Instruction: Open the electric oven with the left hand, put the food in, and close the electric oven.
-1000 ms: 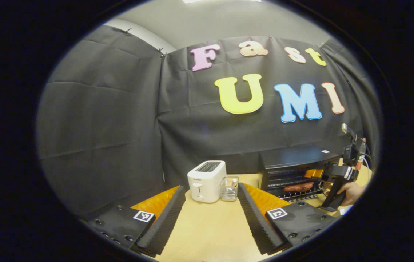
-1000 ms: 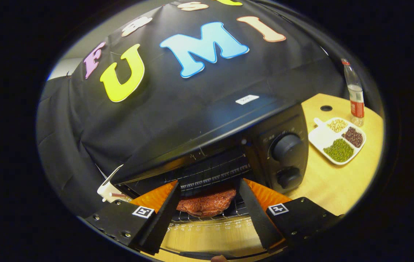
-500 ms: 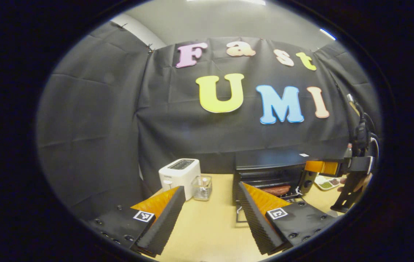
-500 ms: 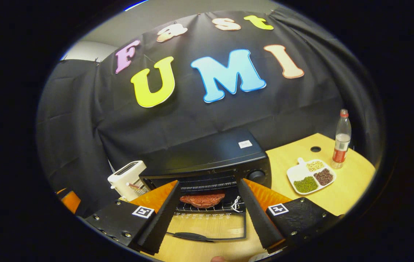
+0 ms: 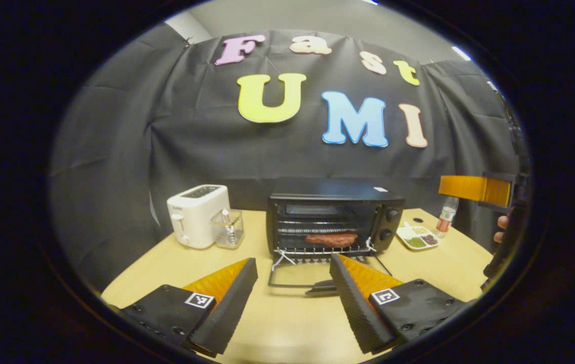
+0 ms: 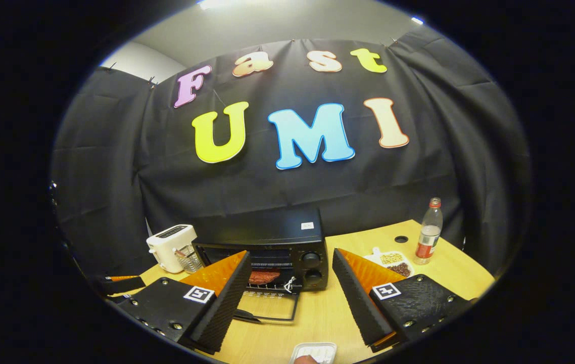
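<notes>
The right gripper (image 6: pixel 290 298) is withdrawing from the electric oven (image 5: pixel 335 215): a second ago its fingers were flanking the food (image 5: pixel 331 238) at the oven mouth, and they are now sitting well back over the bench (image 5: pixel 287 323), spread apart and gripping nothing. The left gripper (image 5: pixel 292 298) is swinging round from the toaster (image 5: pixel 197 215) to face the oven squarely; its fingers are also spread and gripping nothing. The food is lying on the wire rack inside the cavity, and the door (image 5: pixel 300 275) is hanging fully down in front. Judged from this layout, loading is complete and only closing the door is remaining, with the left gripper lining up on the door handle (image 5: pixel 322 289).

Item count on the bench:
- One electric oven, carrying two control knobs.
- One piece of food.
- One toaster, with one clear container (image 5: pixel 228 228) just beside it.
- One divided dish (image 6: pixel 392 262) holding beans.
- One bottle (image 6: pixel 428 231).
- One small white tray (image 6: pixel 314 351) at the near edge.
</notes>
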Motion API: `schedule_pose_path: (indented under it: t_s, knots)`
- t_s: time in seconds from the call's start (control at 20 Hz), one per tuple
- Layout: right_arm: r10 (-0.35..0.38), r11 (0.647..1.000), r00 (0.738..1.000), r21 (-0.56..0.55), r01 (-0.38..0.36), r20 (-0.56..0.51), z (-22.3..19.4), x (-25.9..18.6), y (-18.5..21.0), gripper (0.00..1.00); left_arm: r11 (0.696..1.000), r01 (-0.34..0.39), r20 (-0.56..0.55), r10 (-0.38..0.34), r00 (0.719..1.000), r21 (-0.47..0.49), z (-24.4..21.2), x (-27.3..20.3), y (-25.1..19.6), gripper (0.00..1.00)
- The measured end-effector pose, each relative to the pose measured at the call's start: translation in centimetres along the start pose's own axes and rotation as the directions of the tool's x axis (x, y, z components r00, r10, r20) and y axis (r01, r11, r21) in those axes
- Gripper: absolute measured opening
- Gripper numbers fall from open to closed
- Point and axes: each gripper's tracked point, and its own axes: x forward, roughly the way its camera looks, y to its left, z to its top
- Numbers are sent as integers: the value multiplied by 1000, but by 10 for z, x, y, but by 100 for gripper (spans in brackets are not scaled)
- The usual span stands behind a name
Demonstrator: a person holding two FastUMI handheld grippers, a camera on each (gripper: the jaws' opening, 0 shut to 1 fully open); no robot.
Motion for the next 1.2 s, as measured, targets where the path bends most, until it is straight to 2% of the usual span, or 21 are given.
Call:
schedule_pose_path:
  t_s: [0.25, 0.3, 0.4, 0.45, 0.65, 0.8, 0.85, 0.9, 1.05, 1.1, 1.15, 1.2]
  knots:
    - [-42, 999, 999, -27, 42, 14, 6, -27, -23, 98, 998, 58, -133, -55, 990, 20, -46, 24, -33, 100]
    - [-48, 999, 999, -18, 48, 12, 6, -31, -27, 98, 997, 73, -159, -68, 985, 24, -56, 28, -38, 97]
    - [-74, 997, 997, -11, 74, 10, 6, -37, -39, 98, 994, 102, -210, -94, 973, 27, -74, 38, -52, 100]
    - [-91, 996, 996, -15, 91, 12, 7, -39, -46, 98, 993, 112, -238, -102, 966, 26, -84, 43, -57, 97]
    - [-133, 991, 991, -22, 133, 10, 11, -50, -62, 98, 990, 144, -320, -137, 937, -4, -116, 60, -77, 97]
    - [-170, 985, 985, -38, 171, 17, 14, -58, -71, 98, 991, 135, -369, -129, 921, -10, -136, 72, -80, 98]
    - [-179, 983, 984, -43, 179, 13, 12, -60, -72, 98, 992, 125, -385, -117, 916, -4, -142, 76, -79, 91]
    - [-187, 981, 982, -46, 187, 6, 10, -61, -74, 98, 993, 119, -393, -111, 913, -3, -147, 80, -77, 100]
    - [-190, 981, 982, -50, 189, -11, 7, -65, -73, 98, 994, 109, -418, -102, 903, -7, -160, 91, -77, 100]
    - [-193, 980, 981, -57, 192, -10, 7, -66, -73, 98, 995, 102, -422, -92, 902, 1, -163, 94, -75, 92]
    - [-195, 979, 981, -64, 194, -11, 5, -66, -73, 98, 994, 104, -407, -89, 909, 16, -160, 99, -75, 100]
    - [-193, 979, 981, -68, 191, -18, 4, -65, -72, 98, 994, 104, -411, -84, 908, 25, -162, 102, -75, 100]
